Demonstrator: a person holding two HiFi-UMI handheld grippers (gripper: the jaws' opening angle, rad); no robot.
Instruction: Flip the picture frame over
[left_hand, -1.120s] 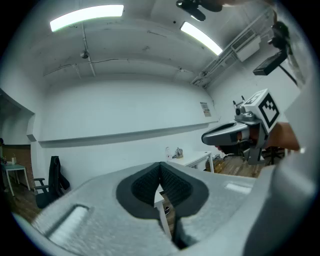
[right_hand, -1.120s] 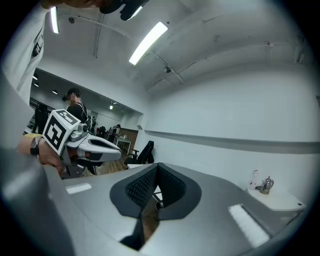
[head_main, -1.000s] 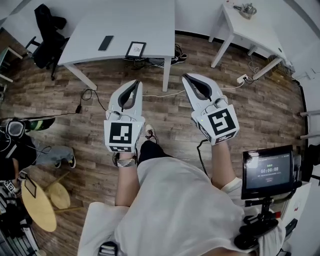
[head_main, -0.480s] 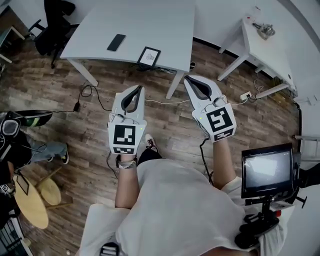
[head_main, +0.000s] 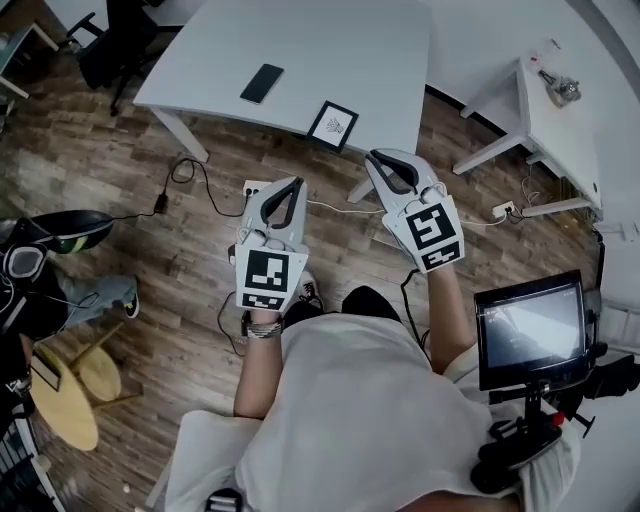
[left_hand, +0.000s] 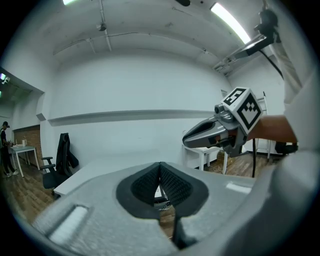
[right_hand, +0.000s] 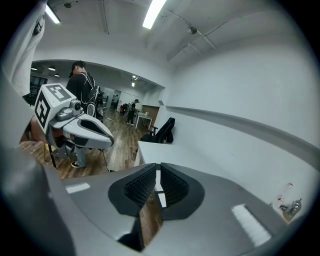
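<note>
A small black picture frame (head_main: 333, 124) with a white mat lies face up near the front edge of the white table (head_main: 330, 50). Both grippers hover over the wooden floor just short of that edge, apart from the frame. My left gripper (head_main: 287, 188) is shut, its dark pads (left_hand: 167, 180) meeting at the tip with nothing in them. My right gripper (head_main: 385, 160) points toward the frame. Its jaws are opening, with a thin gap between the pads (right_hand: 170, 182) and nothing held. Each gripper appears in the other's view: the right gripper (left_hand: 220, 132) and the left gripper (right_hand: 82, 129).
A black phone (head_main: 261, 83) lies on the table left of the frame. A small white side table (head_main: 545, 115) stands at the right, and a monitor on a stand (head_main: 530, 330) by my right side. Cables and a power strip (head_main: 255, 188) lie on the floor. A chair with dark clothes (head_main: 115, 40) stands at the far left.
Both grippers have moved forward toward the table. The table and frame now sit closer and further right in the head view.
</note>
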